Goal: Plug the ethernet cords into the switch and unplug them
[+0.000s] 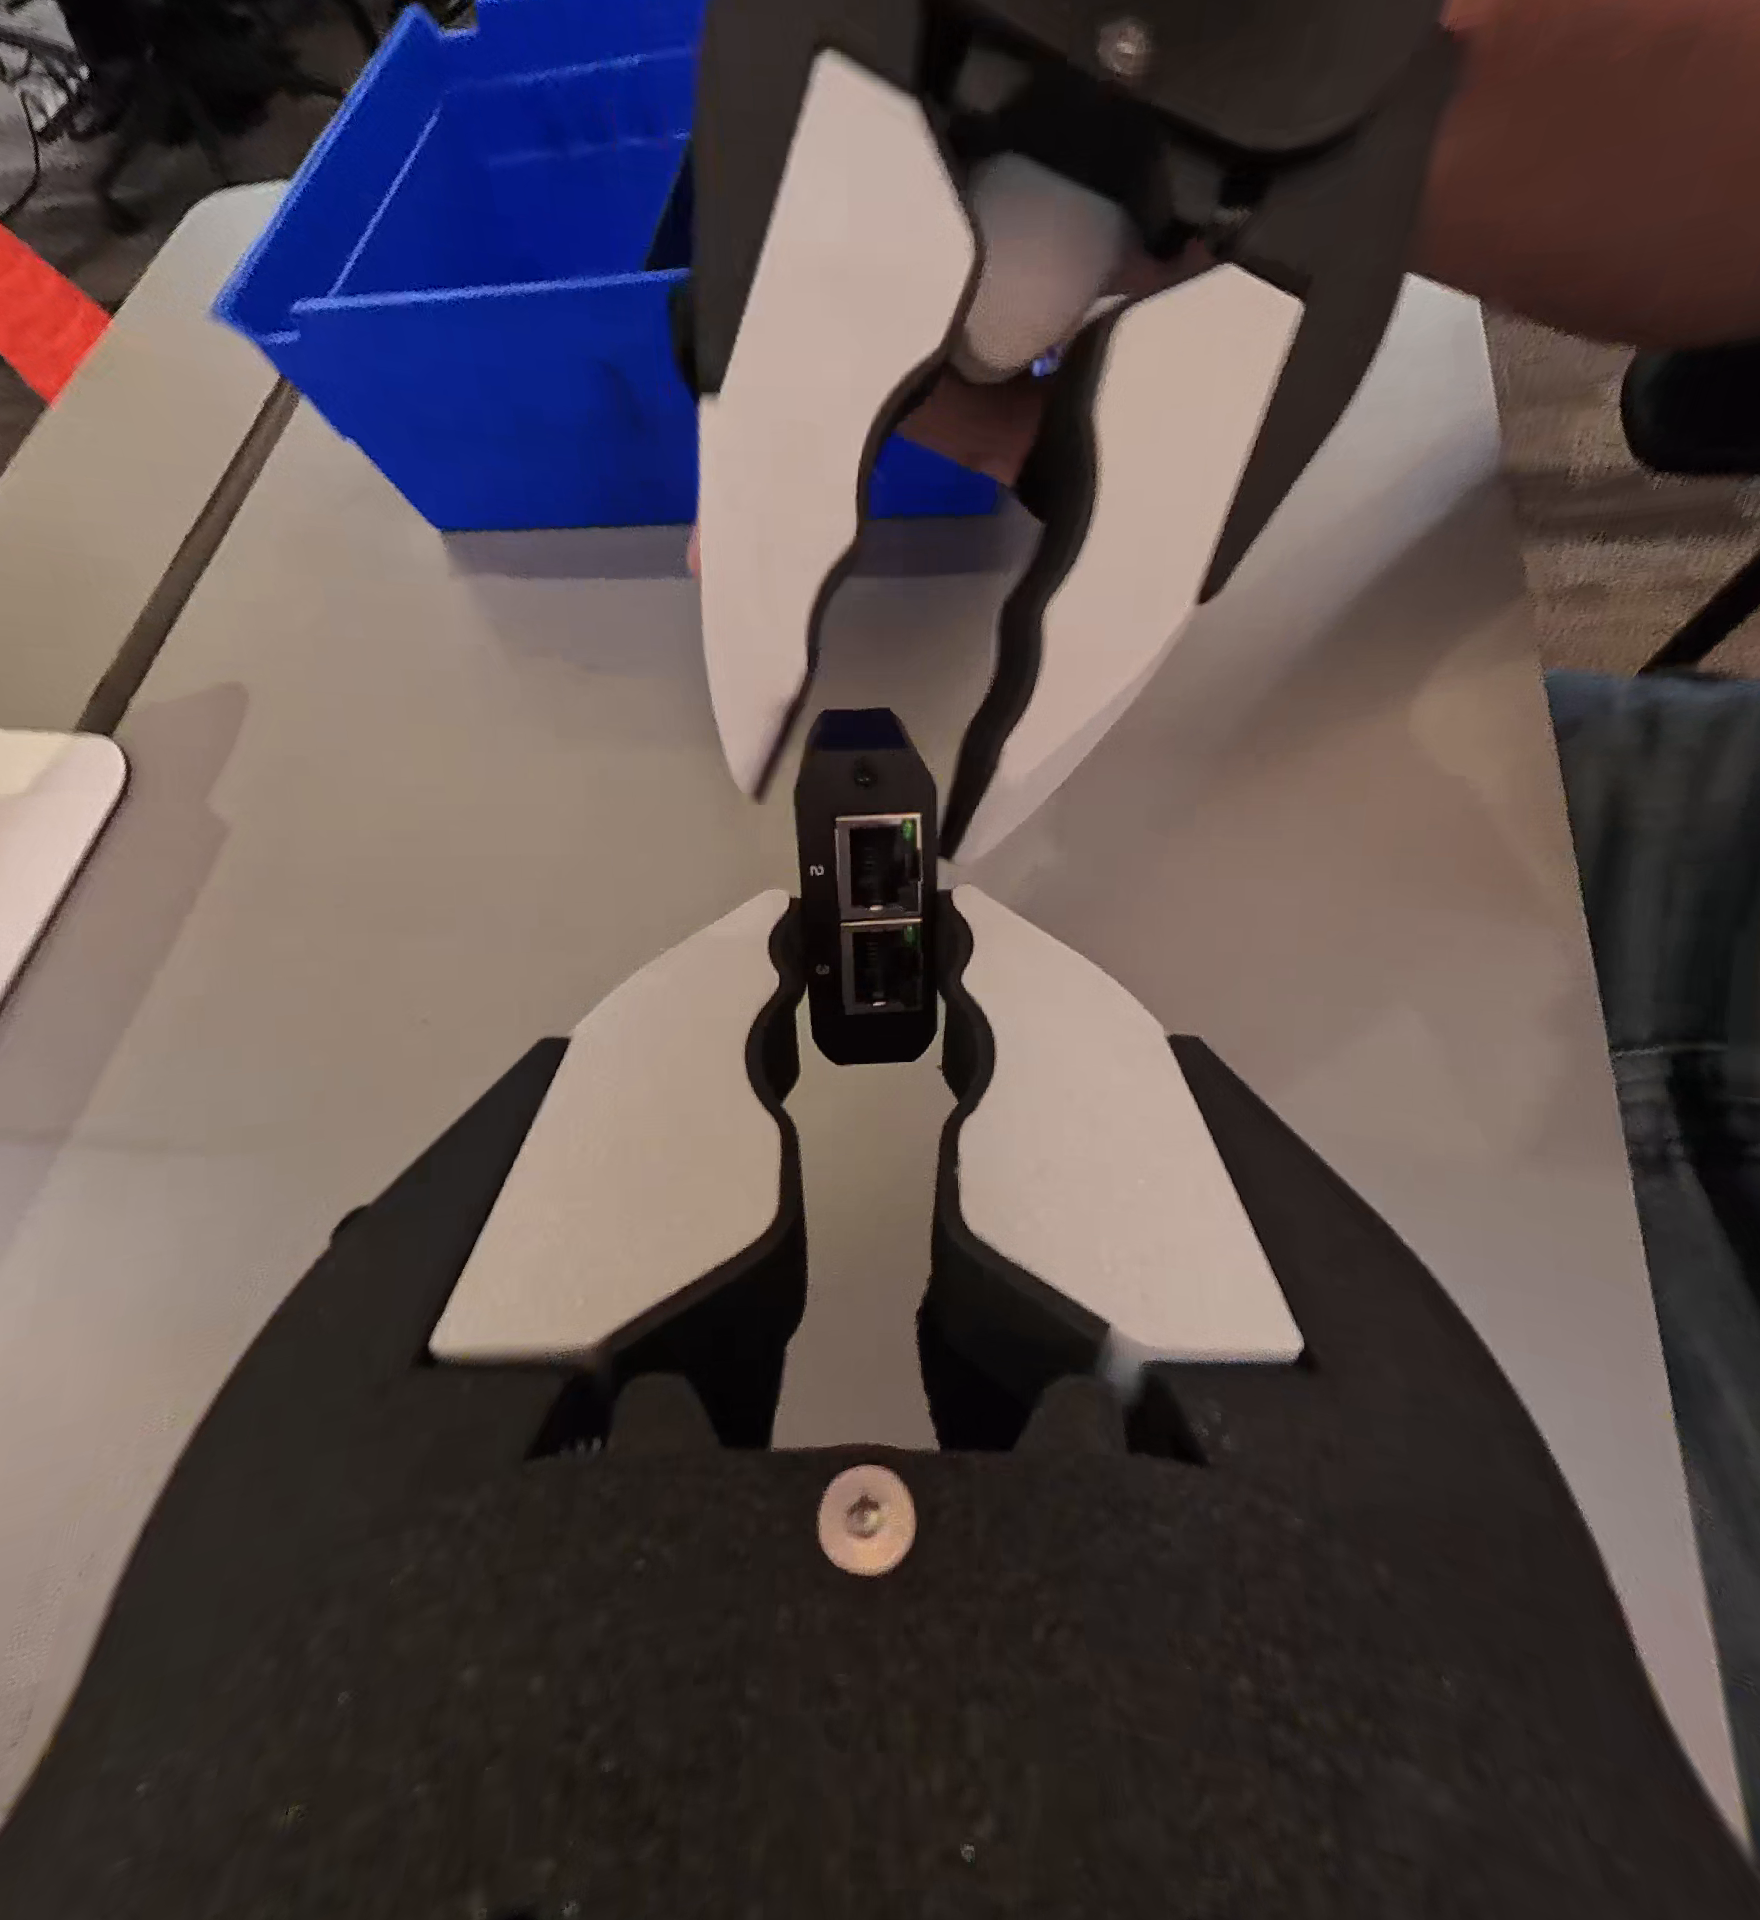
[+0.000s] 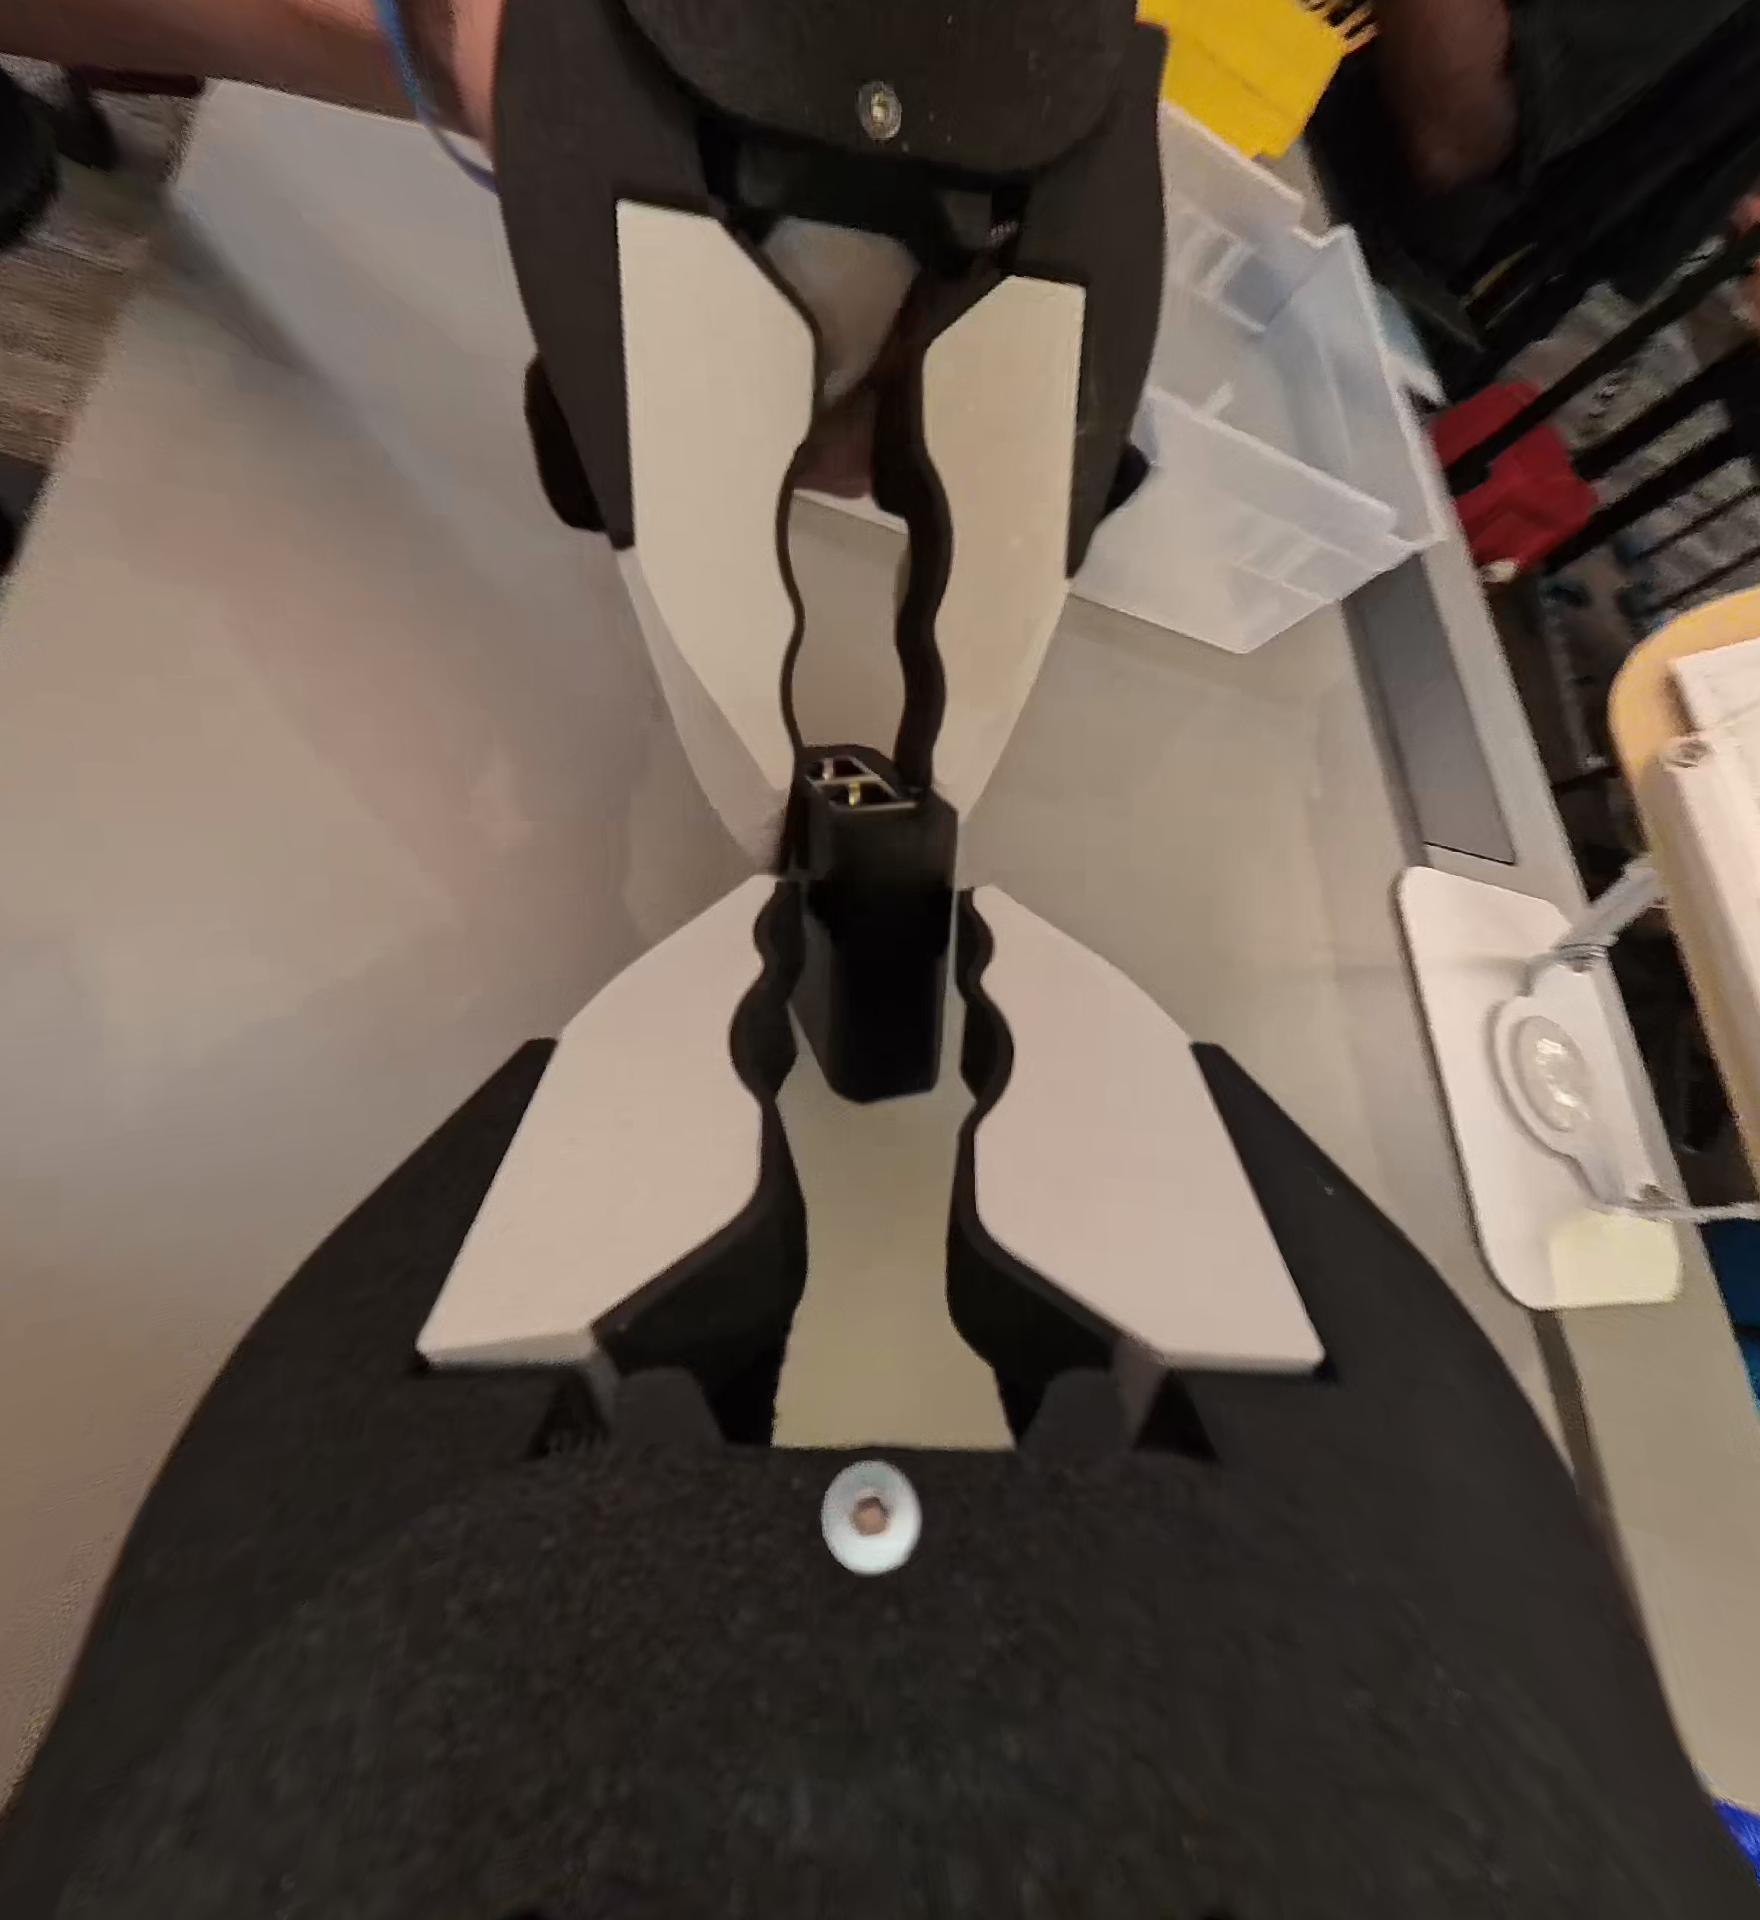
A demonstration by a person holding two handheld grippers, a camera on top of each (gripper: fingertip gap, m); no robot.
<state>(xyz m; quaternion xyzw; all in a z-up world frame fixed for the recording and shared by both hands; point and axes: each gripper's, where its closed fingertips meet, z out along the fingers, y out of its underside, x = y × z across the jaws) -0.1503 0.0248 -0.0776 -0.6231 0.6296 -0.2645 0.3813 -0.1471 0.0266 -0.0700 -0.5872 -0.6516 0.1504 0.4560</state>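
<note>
A small black switch (image 1: 871, 935) with two empty ethernet ports is held above the grey table (image 1: 388, 831). My left gripper (image 1: 871, 899) is shut on it, with both pads against its sides at the port end. My right gripper (image 2: 868, 904) reaches in from the opposite side. Its fingers straddle the switch's (image 2: 876, 987) other end, with a thin gap showing beside the left pad. In the left wrist view the right gripper (image 1: 855, 816) comes down from the top. In the right wrist view the left gripper (image 2: 860, 779) grips the far end. No ethernet cord is in view.
A blue bin (image 1: 502, 343) stands at the back of the table. A clear plastic bin (image 2: 1271, 499) and a yellow bin (image 2: 1240, 62) stand on the other side. A white pad (image 2: 1510, 1091) lies near the table's edge. A person's jeans (image 1: 1707, 1039) are at the right. My two grippers' fingertips are within a few centimetres of each other.
</note>
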